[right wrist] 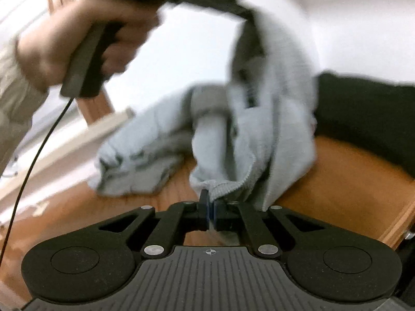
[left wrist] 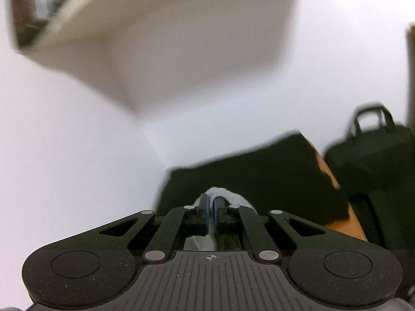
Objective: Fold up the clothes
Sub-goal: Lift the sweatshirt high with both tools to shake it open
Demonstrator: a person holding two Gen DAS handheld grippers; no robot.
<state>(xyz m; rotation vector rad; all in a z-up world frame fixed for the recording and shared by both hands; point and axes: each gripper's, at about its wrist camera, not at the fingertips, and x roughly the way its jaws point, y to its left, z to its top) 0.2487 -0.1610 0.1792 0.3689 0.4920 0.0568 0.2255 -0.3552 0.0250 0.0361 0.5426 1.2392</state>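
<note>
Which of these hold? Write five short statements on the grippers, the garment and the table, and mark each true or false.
1. The right hand-held gripper is shut on the grey garment. True.
2. The left hand-held gripper is open and holds nothing. False: it pinches grey cloth.
3. The garment is folded flat. False: it hangs bunched.
4. The table is wooden. True.
5. A hand holds the other gripper's handle. True.

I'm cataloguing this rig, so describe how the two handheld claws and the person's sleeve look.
Both the left claw and right claw are matte black, with blue-padded fingers, silver pivot pins, round side discs and a ribbed plate bearing a small crosshair mark. In the right wrist view, the left one's black handle trails a thin black cable; the sleeve is beige.
</note>
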